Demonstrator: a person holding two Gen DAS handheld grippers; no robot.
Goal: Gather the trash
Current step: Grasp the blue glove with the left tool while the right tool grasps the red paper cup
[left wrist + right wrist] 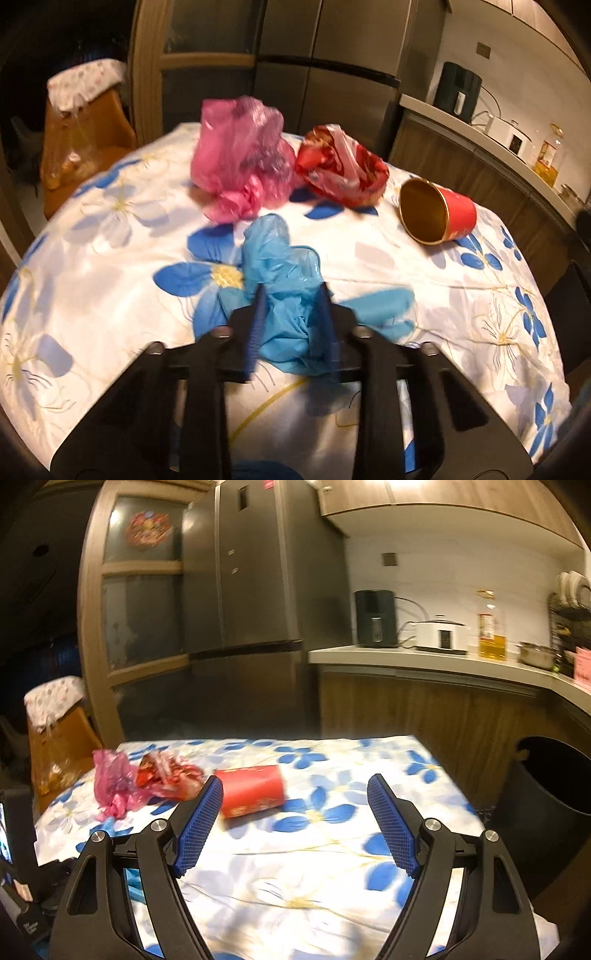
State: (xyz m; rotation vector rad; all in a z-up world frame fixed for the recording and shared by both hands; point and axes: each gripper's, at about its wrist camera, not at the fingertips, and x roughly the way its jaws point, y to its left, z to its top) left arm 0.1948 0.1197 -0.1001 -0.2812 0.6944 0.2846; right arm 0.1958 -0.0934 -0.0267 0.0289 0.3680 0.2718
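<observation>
On the flowered tablecloth (110, 258) lies a crumpled blue plastic bag (280, 254). My left gripper (292, 291) is shut on its near end, and the film bunches between the blue pads. Beyond it lie a pink plastic bag (240, 162), a red crumpled wrapper (340, 170) and a red paper cup (443, 210) on its side with its gold inside facing me. In the right wrist view my right gripper (295, 786) stands open above the cloth and holds nothing. The red cup (251, 790) lies just past its left finger, with the wrapper (166, 775) and the pink bag (114, 782) further left.
A black bin (550, 790) stands off the table's right end, below a kitchen counter (406, 657) with appliances and an oil bottle. A grey fridge (258, 609) rises behind the table. An orange chair (59, 746) with a clear bag on it stands at the far left.
</observation>
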